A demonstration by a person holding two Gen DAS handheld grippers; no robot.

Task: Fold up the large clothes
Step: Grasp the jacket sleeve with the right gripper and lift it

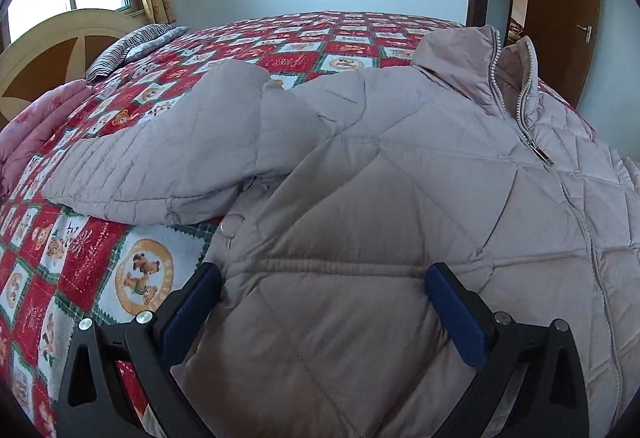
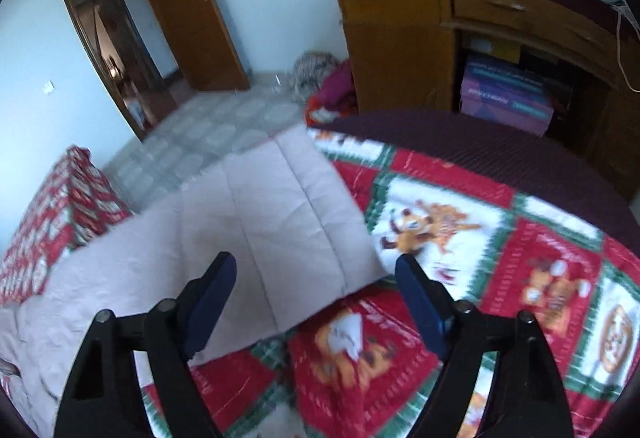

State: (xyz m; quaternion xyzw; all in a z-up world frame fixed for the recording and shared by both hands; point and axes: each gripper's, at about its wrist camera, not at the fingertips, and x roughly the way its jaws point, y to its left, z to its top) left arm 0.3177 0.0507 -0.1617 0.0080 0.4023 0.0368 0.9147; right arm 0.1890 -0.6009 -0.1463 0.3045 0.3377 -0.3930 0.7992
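Note:
A pale pink quilted jacket (image 1: 380, 178) lies front-up on the bed, zipped, collar (image 1: 480, 62) at the far right, one sleeve (image 1: 160, 154) stretched out to the left. My left gripper (image 1: 320, 278) is open, its blue pads straddling the jacket's lower body without gripping it. In the right wrist view the other sleeve (image 2: 256, 222) of the jacket lies flat, its cuff reaching the bed's edge. My right gripper (image 2: 316, 270) is open and empty just above the sleeve's near edge.
The bed has a red, white and green bear-print quilt (image 1: 132, 278). A striped pillow (image 1: 132, 46) and pink bedding (image 1: 32, 126) lie by the headboard (image 1: 52, 46). A wooden cabinet (image 2: 460, 30) stands past the bed's foot, with a clothes pile (image 2: 332, 90) on the floor beside an open door (image 2: 188, 6).

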